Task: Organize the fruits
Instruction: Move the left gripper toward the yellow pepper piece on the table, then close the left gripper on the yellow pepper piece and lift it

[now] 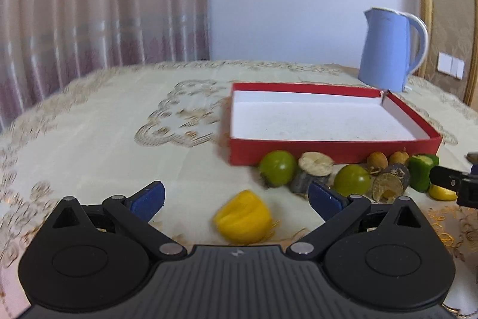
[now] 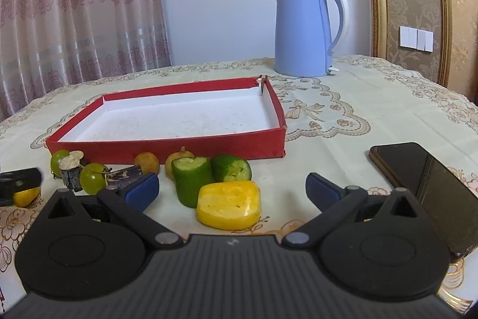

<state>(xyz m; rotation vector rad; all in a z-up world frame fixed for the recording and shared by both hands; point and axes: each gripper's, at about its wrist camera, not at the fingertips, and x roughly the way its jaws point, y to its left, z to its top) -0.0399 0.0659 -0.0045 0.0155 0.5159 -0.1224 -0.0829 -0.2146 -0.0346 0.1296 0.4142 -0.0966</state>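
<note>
- I am holding my left claw (image 1: 236, 199) low over the tabletop (image 1: 104, 124), spread wide, framing a yellow fruit piece (image 1: 243, 217) lying alone between the fingers; nothing pinched yet.
- I am keeping my right claw (image 2: 231, 189) likewise spread, pointed at a yellow block (image 2: 229, 209) just beside two green chunks (image 2: 191, 178).
- The red box (image 2: 167, 145) is sitting bare behind the row, likely where the fruit belongs.
- Green round fruits (image 1: 277, 168), small brown ones (image 2: 146, 163) and dark stubs (image 1: 391, 184) are crowding along the box's near wall.
- A phone (image 2: 430, 187) is lying close on the right; a kettle (image 2: 304, 32) is standing well back.
</note>
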